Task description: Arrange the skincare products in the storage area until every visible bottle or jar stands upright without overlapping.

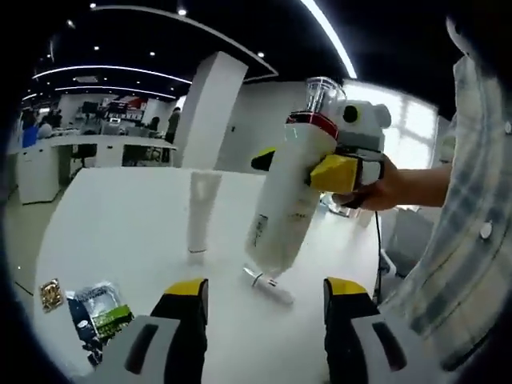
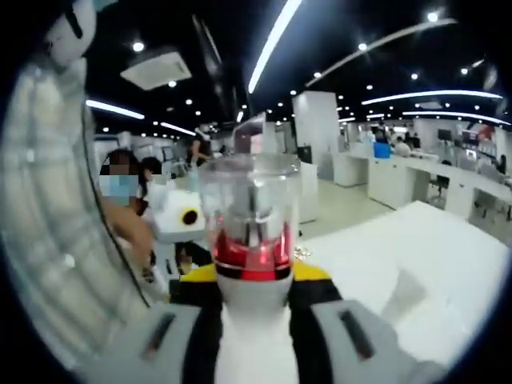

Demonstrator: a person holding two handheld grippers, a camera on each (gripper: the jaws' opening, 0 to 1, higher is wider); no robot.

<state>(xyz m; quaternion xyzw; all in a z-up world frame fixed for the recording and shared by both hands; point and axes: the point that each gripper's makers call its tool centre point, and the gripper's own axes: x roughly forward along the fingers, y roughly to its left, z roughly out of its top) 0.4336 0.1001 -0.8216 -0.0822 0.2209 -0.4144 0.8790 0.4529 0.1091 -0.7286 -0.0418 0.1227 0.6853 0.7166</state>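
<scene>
Right gripper (image 1: 340, 172) clamped on tall white bottle (image 1: 284, 200), held tilted, base just above table (image 1: 120, 216). Left gripper (image 1: 264, 300) apart, empty, nearer the small tube (image 1: 270, 286) lying flat mid-table. Tube's long axis slanting across between the jaws.

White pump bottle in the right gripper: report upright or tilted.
Tilted. The white pump bottle hangs off the table, clamped by the right gripper, clear cap leaning away from its base.

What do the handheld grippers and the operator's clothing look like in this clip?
Both grippers have light grey bodies with slotted jaws tipped in yellow and black pads: the left gripper and the right gripper. A dark cable hangs below the right one. The person wears a pale plaid shirt with buttons.
</scene>
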